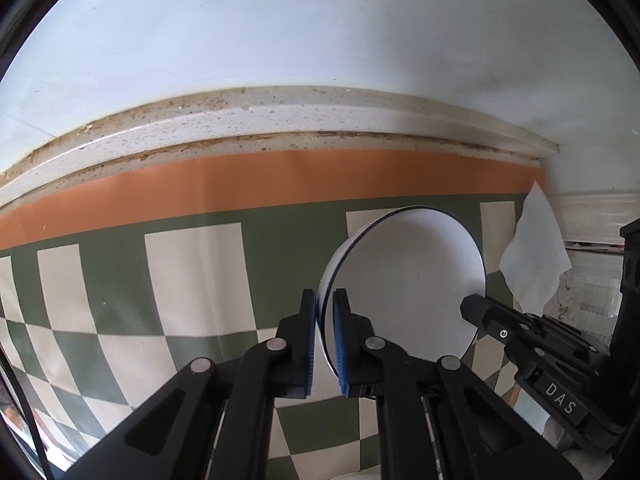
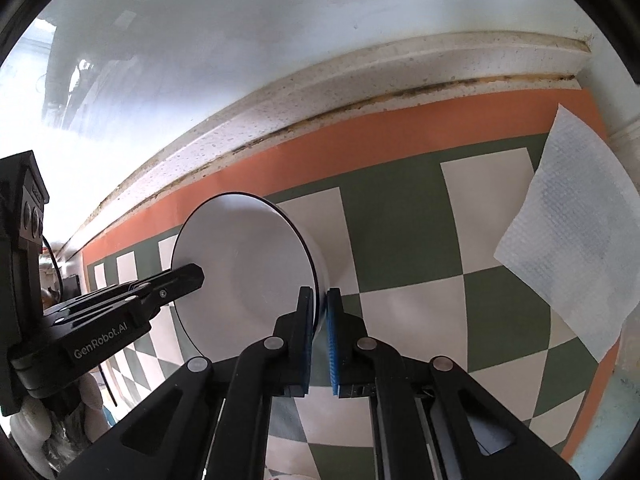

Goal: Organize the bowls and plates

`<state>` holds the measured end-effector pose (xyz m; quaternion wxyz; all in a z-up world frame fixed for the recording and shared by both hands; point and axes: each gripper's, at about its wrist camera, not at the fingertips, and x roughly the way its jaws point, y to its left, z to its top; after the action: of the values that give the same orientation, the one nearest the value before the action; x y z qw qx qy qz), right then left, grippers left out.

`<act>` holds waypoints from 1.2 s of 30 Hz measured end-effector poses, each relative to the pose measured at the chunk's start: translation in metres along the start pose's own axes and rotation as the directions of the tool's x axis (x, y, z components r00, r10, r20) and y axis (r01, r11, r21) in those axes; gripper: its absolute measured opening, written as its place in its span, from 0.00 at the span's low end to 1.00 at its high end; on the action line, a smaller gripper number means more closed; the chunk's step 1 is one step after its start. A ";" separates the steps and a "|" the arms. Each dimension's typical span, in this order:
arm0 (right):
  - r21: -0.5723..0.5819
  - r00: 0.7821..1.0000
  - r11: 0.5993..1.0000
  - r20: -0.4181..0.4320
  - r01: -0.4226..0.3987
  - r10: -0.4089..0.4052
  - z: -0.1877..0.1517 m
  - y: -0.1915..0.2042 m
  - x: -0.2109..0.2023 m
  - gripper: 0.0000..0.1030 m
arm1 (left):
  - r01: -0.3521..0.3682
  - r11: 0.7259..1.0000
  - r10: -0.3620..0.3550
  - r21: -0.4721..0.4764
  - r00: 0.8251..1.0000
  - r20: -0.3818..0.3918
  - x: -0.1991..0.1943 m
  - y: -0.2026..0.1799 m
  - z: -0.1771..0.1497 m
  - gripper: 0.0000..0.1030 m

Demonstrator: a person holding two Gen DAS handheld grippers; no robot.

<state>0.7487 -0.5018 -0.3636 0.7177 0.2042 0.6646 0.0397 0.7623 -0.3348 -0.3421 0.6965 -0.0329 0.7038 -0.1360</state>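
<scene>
A white bowl with a thin dark rim (image 1: 408, 280) is held up on edge above the checked mat, its open side facing right in the left wrist view. My left gripper (image 1: 325, 304) is shut on its left rim. My right gripper (image 2: 322, 300) is shut on the opposite rim; the bowl also shows in the right wrist view (image 2: 244, 276). Each gripper shows in the other's view, the right gripper at the bowl's lower right (image 1: 476, 306) and the left gripper at the bowl's left (image 2: 196, 274).
A green and cream checked mat with an orange border (image 1: 192, 272) covers the counter. A speckled stone ledge (image 1: 280, 120) and a white wall stand behind it. A white paper towel (image 2: 576, 232) lies at the mat's right side, also seen in the left wrist view (image 1: 532, 256).
</scene>
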 end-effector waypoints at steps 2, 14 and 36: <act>-0.005 1.000 1.000 0.001 -0.003 0.003 -0.001 0.002 -0.003 0.07 | 0.002 1.000 -0.002 0.007 1.000 0.010 -0.008 -0.003 -0.004 0.06; -0.050 0.999 0.998 0.026 -0.034 0.035 -0.040 0.006 -0.045 0.06 | -0.007 0.999 0.003 0.050 0.997 0.082 -0.062 -0.016 -0.051 0.07; -0.131 0.992 0.989 0.100 -0.062 0.076 -0.230 0.005 -0.140 0.07 | 0.036 0.990 -0.046 0.136 0.996 0.074 -0.102 -0.019 -0.237 0.09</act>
<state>0.5113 -0.4877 -0.2386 0.7612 0.1826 0.6148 0.0964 0.5282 -0.2946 -0.2406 0.7208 -0.0055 0.6648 -0.1960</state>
